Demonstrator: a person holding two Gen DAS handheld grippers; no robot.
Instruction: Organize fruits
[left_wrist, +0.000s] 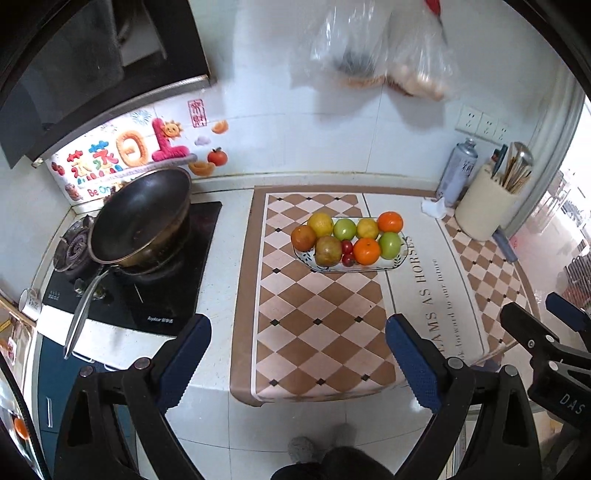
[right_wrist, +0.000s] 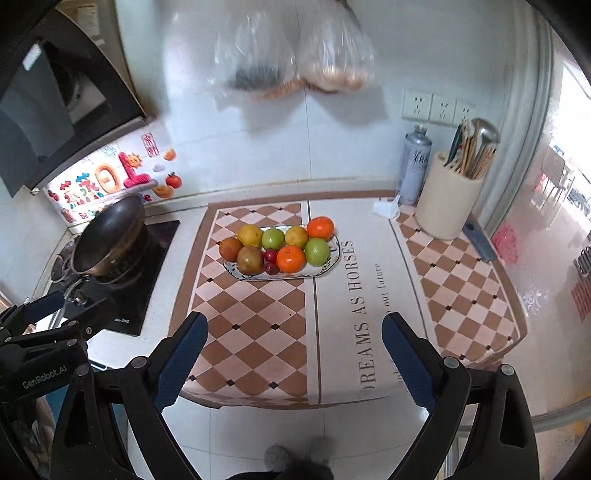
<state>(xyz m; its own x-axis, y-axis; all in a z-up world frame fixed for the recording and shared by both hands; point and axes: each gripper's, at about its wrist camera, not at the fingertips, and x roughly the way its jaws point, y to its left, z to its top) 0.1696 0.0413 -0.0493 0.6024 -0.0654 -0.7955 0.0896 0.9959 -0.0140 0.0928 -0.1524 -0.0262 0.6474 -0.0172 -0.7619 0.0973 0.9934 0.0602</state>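
A patterned oval plate (left_wrist: 405, 246) (right_wrist: 334, 254) sits on the checkered mat (left_wrist: 314, 325) (right_wrist: 251, 325) at the counter's back middle. It holds oranges (left_wrist: 366, 251) (right_wrist: 291, 259), green apples (left_wrist: 390, 244) (right_wrist: 317, 251), yellow fruits (left_wrist: 320, 224) (right_wrist: 249, 235), brownish fruits (left_wrist: 328, 251) (right_wrist: 250, 260) and small red fruits (left_wrist: 346, 246) (right_wrist: 270, 254). My left gripper (left_wrist: 298, 354) is open and empty, held back near the counter's front edge. My right gripper (right_wrist: 293, 350) is open and empty, also well short of the plate. Each gripper shows at the other view's side.
A dark wok (left_wrist: 142, 218) (right_wrist: 110, 236) stands on the stove at the left. A cream utensil holder (left_wrist: 485, 206) (right_wrist: 448, 199) and a grey spray can (left_wrist: 458, 171) (right_wrist: 414, 166) stand back right. Plastic bags (left_wrist: 373, 51) (right_wrist: 295, 55) hang on the wall.
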